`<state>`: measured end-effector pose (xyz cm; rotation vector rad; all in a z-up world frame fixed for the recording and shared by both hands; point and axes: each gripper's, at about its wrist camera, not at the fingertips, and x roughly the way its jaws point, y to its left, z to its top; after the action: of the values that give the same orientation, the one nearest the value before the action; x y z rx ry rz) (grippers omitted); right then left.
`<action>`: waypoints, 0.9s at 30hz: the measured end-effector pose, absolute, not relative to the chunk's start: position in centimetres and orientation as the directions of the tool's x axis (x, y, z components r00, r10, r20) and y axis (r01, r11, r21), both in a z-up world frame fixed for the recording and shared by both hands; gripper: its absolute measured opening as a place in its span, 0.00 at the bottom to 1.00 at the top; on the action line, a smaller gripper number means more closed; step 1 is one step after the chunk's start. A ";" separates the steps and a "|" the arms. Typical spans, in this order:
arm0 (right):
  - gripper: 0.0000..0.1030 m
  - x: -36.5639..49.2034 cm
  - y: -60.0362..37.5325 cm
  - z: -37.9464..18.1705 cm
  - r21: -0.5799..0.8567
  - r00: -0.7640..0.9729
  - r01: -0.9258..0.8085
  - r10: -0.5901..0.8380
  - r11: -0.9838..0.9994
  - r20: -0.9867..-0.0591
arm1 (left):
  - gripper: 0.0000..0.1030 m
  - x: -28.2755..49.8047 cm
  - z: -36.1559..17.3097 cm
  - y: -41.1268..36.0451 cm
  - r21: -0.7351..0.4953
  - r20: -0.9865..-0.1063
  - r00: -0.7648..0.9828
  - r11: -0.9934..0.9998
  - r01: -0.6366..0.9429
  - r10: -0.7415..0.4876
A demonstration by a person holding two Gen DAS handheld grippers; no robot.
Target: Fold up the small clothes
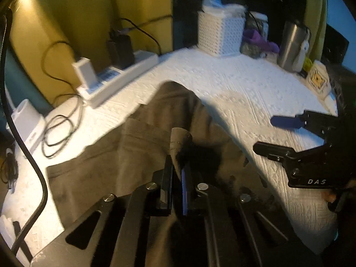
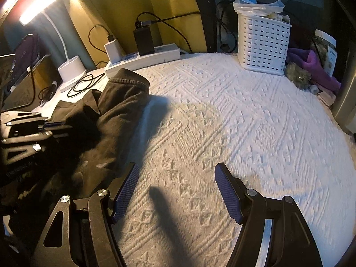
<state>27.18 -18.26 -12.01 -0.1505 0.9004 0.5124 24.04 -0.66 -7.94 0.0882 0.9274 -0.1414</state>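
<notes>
Our left tool (image 1: 176, 178) pinches a fold of the dark garment (image 1: 155, 120), bunched just ahead of it; our right tool (image 2: 176, 191) gapes empty over bare surface (image 2: 244, 111) beside it. We should lift evenly, keeping hems aligned.

Left gripper (image 1: 177, 179) was clamped on a raised fold of the dark brown garment (image 1: 138, 146), fabric pinched between the jaws. The garment was spread over the white textured cloth (image 1: 233, 84). Right gripper (image 1: 264, 134) was seen at frame right, jaws apart, nothing between them. Behind were noted a white power strip (image 1: 124, 75), white lattice basket (image 1: 220, 33) and steel tumbler (image 1: 291, 44).
</notes>
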 end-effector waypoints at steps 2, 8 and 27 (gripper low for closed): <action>0.70 27.2 -17.9 -11.9 0.078 0.513 -0.487 0.358 0.870 -0.780 | 0.04 23.7 -7.2 0.6 0.002 -0.787 0.612 0.991 0.133 -0.081; 0.70 26.9 -16.2 -10.9 0.065 0.525 -0.508 0.368 0.859 -0.768 | 0.04 22.9 -6.2 4.9 -0.029 -0.749 0.660 0.998 0.059 -0.061; 0.70 26.8 -9.7 -10.9 0.000 0.515 -0.537 0.328 0.844 -0.792 | 0.04 22.1 -10.9 15.3 -0.080 -0.763 0.646 0.993 -0.089 -0.004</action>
<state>26.83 -9.70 -10.92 -0.2588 0.8892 0.5265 22.14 15.34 -10.92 -0.1143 0.8678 0.0489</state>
